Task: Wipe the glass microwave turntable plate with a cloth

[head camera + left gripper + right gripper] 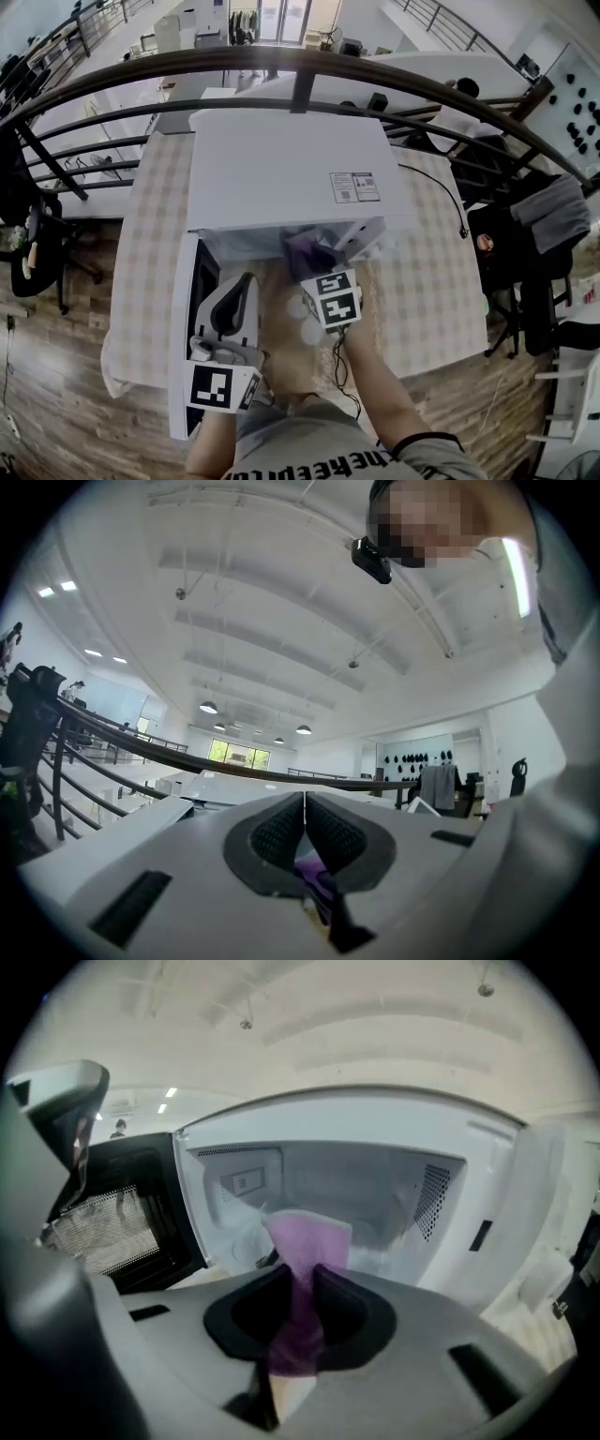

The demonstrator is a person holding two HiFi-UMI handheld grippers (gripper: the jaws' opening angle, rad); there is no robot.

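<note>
Purple cloth (307,1237) stood pinched in the right gripper (302,1279), aimed into the open microwave (375,1176), where the glass plate (242,1243) lay faintly visible. Beside it the left gripper (305,810) pointed ceilingward, jaws pressed together. Wiping looked not yet begun; the cloth hung short of the plate.

The cloth (307,1241) pinched in the right gripper (306,1288) looks like soft matt purple fabric, kinda fuzzy. Both gripper shells are smooth matt grey plastic, and on the left gripper (305,808) the pads (277,834) are black with a fine dotted grip texture. The microwave (286,164) is smooth white, with a bit of sheen inside. The floor (56,375) is shiny wood planks, and the tablecloth (427,281) is checked fabric.
</note>
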